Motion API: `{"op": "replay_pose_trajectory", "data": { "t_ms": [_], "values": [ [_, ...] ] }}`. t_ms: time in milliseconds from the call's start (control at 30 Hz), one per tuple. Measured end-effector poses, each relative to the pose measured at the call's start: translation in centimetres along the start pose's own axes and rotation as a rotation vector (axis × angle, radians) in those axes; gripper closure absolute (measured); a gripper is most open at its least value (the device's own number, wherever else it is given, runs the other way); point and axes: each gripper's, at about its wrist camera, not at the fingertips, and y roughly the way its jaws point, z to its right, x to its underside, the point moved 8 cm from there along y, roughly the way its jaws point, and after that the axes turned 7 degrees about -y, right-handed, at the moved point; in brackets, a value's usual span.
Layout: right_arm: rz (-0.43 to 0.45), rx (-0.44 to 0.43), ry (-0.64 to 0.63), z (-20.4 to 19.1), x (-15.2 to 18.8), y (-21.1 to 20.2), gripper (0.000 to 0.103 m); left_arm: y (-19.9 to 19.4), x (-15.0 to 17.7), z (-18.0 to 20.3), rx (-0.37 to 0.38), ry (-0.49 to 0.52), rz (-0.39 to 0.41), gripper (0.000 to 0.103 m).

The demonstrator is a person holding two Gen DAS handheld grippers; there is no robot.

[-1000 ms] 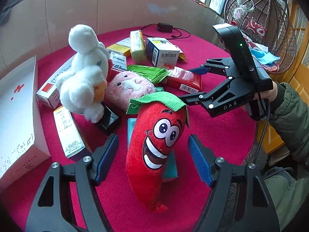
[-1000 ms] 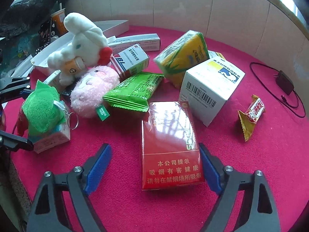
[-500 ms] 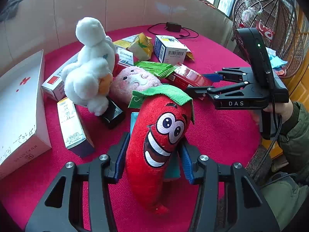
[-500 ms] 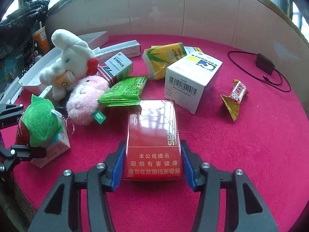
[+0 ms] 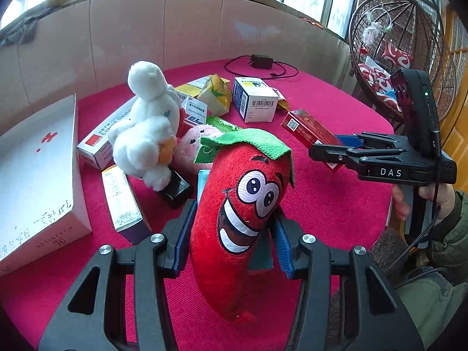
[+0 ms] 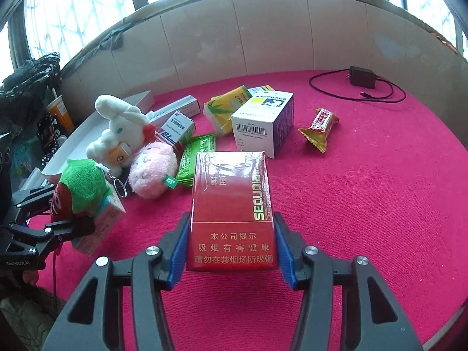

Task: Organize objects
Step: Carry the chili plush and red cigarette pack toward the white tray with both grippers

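Observation:
My left gripper [image 5: 232, 234] is shut on a red chili plush [image 5: 239, 204] with a green cap and a smiling face, together with a teal-and-pink box [image 5: 260, 254] behind it, held above the red tablecloth. The plush also shows in the right wrist view [image 6: 77, 188], with that box [image 6: 102, 222] under it. My right gripper [image 6: 231, 242] is shut on a red cigarette carton [image 6: 232, 204], lifted off the cloth. It also shows in the left wrist view [image 5: 310, 131], in the jaws of the right gripper [image 5: 330, 152].
On the red table [image 6: 365, 204] lie a white bunny plush [image 5: 146, 125], a pink plush [image 6: 152, 172], a green packet [image 6: 199, 152], a white-blue box [image 6: 263, 120], a yellow-green pack [image 6: 228, 108], a snack bar [image 6: 320, 125], several medicine boxes and a charger [image 6: 362, 77]. A white case [image 5: 35, 175] stands at left.
Both grippers closed from open: the left onto the chili plush, the right onto the red carton. Both then lifted their loads, and the table objects now look farther away.

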Motion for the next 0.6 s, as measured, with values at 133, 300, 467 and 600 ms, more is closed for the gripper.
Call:
{"op": "replay_pose_trajectory", "data": {
  "t_ms": [133, 300, 467, 600],
  "values": [
    [0.040, 0.000, -0.004, -1.0, -0.9, -1.2, 0.050, -0.7, -0.4, -0.2, -0.009, -0.012, 0.034, 0.054],
    [0.091, 0.001, -0.034, -2.7, -2.1, -2.7, 0.050, -1.2, -0.6, -0.7, -0.023, -0.023, 0.058, 0.054],
    [0.098, -0.009, -0.056, -4.1, -2.6, -3.0, 0.050, -1.9, -0.7, -1.1, -0.026, -0.040, 0.083, 0.054],
    [0.096, -0.013, -0.061, -4.8, -2.7, -2.9, 0.050, -2.7, -0.9, -1.5, -0.029, -0.051, 0.108, 0.054]
  ]
}}
